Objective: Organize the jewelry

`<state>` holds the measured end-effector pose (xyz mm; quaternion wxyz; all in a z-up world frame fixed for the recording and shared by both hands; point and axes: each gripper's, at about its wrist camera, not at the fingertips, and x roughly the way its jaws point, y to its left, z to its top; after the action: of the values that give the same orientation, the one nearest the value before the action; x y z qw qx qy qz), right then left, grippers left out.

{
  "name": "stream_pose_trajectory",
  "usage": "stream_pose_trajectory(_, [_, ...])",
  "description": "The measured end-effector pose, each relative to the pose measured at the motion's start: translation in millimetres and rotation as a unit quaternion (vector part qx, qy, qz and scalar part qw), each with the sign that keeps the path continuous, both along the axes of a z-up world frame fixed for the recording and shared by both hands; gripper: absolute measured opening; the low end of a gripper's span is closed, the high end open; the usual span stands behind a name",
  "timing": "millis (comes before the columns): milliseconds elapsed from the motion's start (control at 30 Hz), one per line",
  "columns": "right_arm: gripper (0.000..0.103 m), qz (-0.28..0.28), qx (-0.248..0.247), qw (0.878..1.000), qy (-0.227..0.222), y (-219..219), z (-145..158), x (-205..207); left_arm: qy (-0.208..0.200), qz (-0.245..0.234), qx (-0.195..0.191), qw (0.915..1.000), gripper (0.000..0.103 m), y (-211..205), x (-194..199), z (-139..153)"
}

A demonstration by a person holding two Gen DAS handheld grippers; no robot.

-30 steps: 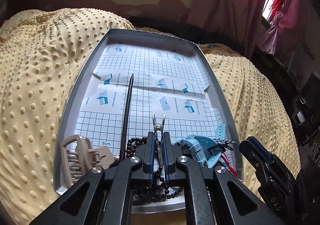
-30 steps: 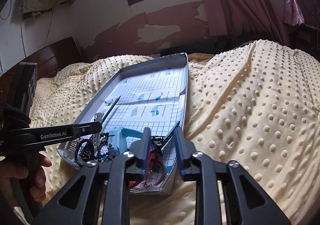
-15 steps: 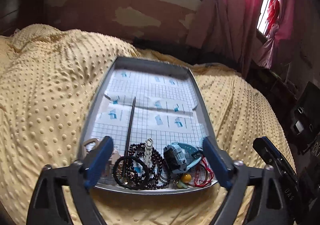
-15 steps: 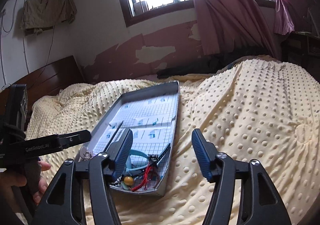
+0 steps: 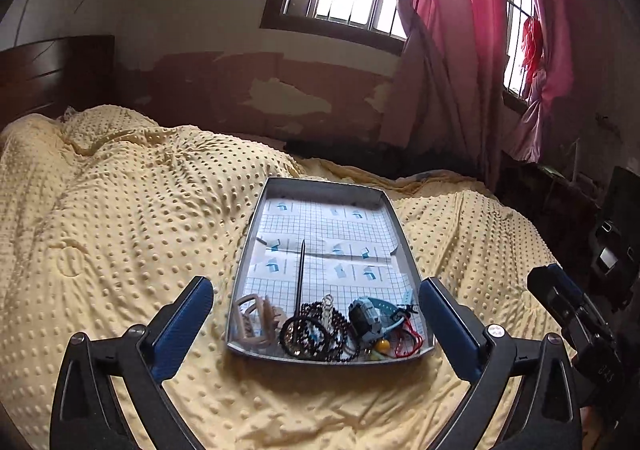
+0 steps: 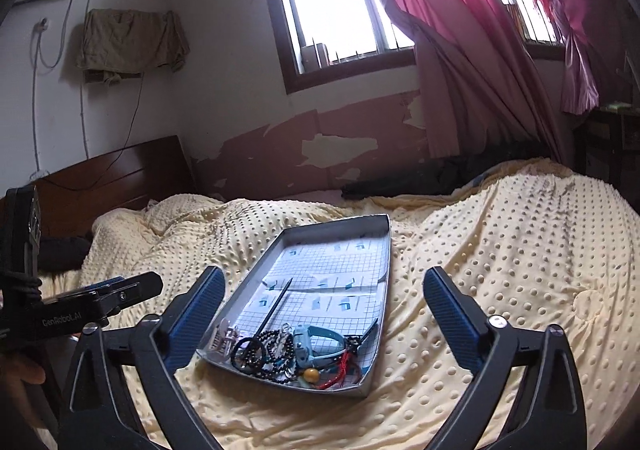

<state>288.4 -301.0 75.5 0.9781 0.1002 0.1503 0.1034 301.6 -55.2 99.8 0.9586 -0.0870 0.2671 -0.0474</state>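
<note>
A grey tray (image 5: 404,238) (image 6: 385,250) lined with grid paper lies on the bed. Its near end holds a beige hair claw (image 5: 256,316), dark bead bracelets (image 5: 316,334) (image 6: 264,350), a light blue watch (image 5: 370,316) (image 6: 316,342), a red cord (image 5: 408,340) (image 6: 344,366) and a black stick (image 5: 300,274) (image 6: 276,304). My left gripper (image 5: 316,320) is open, back from the tray's near end, holding nothing. My right gripper (image 6: 324,314) is open too, pulled back the same way, with nothing between its fingers.
The yellow dotted blanket (image 5: 120,230) (image 6: 500,250) covers the bed all around the tray. A dark wooden headboard (image 6: 108,186) stands at the left. A wall with peeling paint, a barred window and pink curtains (image 5: 460,50) lie behind the bed.
Both grippers opened and drew back and up from the tray. The left one let go of the small metal clip, which now lies among the beads.
</note>
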Motion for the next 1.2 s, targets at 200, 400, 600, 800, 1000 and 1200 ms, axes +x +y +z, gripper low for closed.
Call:
stream_pose_trajectory(200, [0.101, 0.003, -0.013, 1.0, -0.012, 5.5, 10.1, -34.2, -0.041, 0.006, -0.001, 0.9991, 0.103, 11.2, -42.9, 10.2])
stream_pose_trajectory(400, [0.102, 0.017, -0.032, 0.999, -0.022, 17.3, 17.1, -70.7, -0.078, -0.008, 0.014, 0.9968, 0.103, 7.7, -87.6, 15.5])
stream_pose_trajectory(600, [0.102, 0.018, -0.039, 0.998, -0.048, 24.6, 19.7, -110.8, -0.104, -0.005, 0.01, 0.9945, 0.103, 13.8, -125.6, 14.9])
stream_pose_trajectory(800, [0.102, 0.015, -0.038, 0.997, -0.066, 27.8, 15.7, -141.8, -0.124, 0.0, 0.014, 0.9922, 0.103, 22.8, -160.3, 9.3])
stream_pose_trajectory(1000, [0.102, 0.012, -0.032, 0.997, -0.068, 34.3, 4.6, -175.3, -0.135, -0.006, 0.033, 0.9902, 0.103, 24.1, -194.3, -1.2])
stream_pose_trajectory(1200, [0.102, 0.002, -0.031, 0.997, -0.069, 36.3, -12.9, -203.0, -0.133, -0.014, 0.028, 0.9906, 0.103, 29.4, -223.2, -19.2])
